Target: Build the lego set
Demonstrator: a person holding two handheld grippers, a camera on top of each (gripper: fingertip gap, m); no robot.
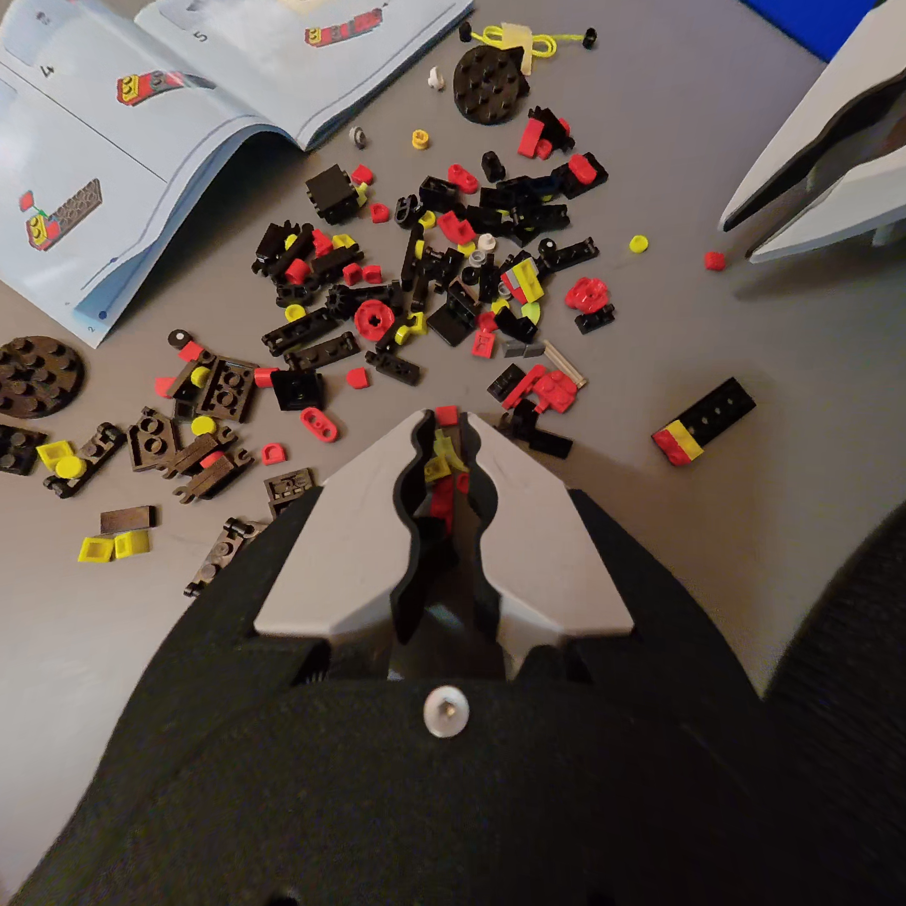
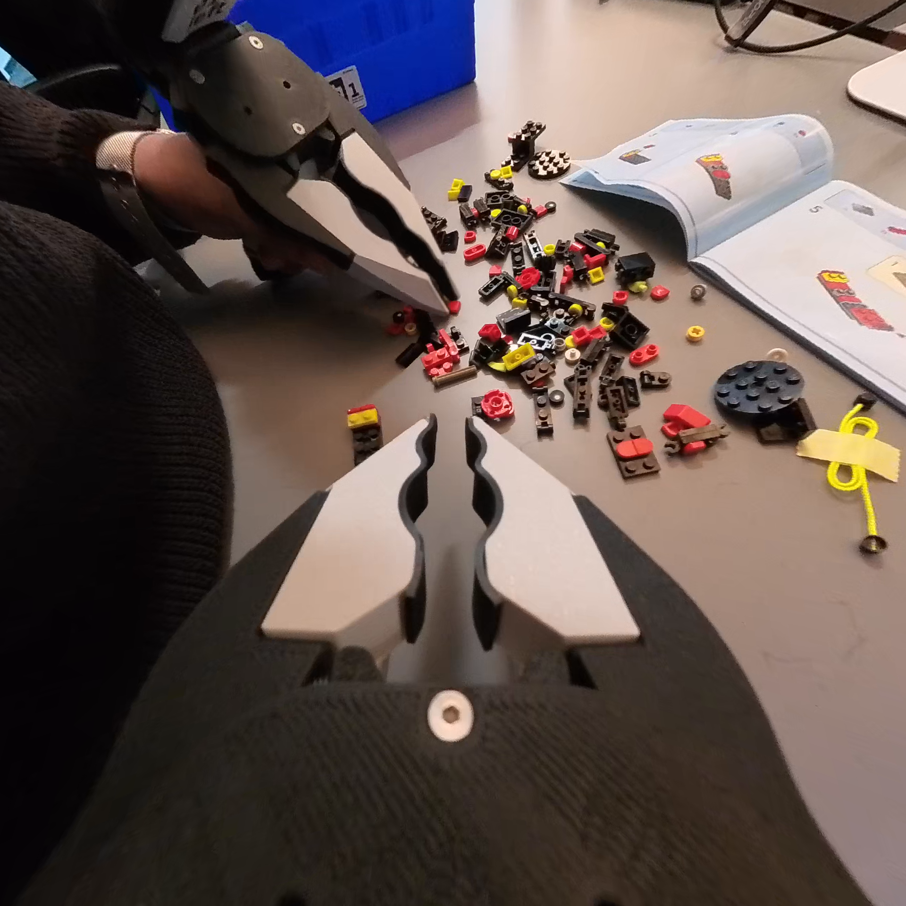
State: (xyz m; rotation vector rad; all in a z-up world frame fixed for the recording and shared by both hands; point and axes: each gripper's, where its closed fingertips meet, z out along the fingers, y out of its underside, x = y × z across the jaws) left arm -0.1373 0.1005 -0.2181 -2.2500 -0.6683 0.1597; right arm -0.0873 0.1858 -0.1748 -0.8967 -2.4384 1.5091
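Right now my left gripper (image 1: 446,416) is pinched together on a small red piece (image 1: 446,415), which pokes out at the very fingertips; the right wrist view confirms it, with that red piece (image 2: 454,307) caught at the tip of the far tool and carried low over the table. I judge I am holding it by the tips so its underside stays free for pressing onto studs. My right gripper (image 2: 450,426) has its fingers slightly apart with nothing between them, hovering above bare grey table (image 2: 686,613), probably waiting to steady the build.

Just ahead of the right gripper and to its left lies the partial assembly (image 2: 364,427), a black plate capped at one end with red and yellow bricks. From the left wrist view that same assembly (image 1: 702,422) sits off to the right of my held piece, near but clearly apart, so I would need to swing across to reach it.

Beyond both tools spreads the loose pile of black, red and yellow parts (image 1: 431,274). Farthest off, the open instruction booklet (image 1: 147,147) lies face up for reference, with a blue bin (image 2: 382,54) behind.
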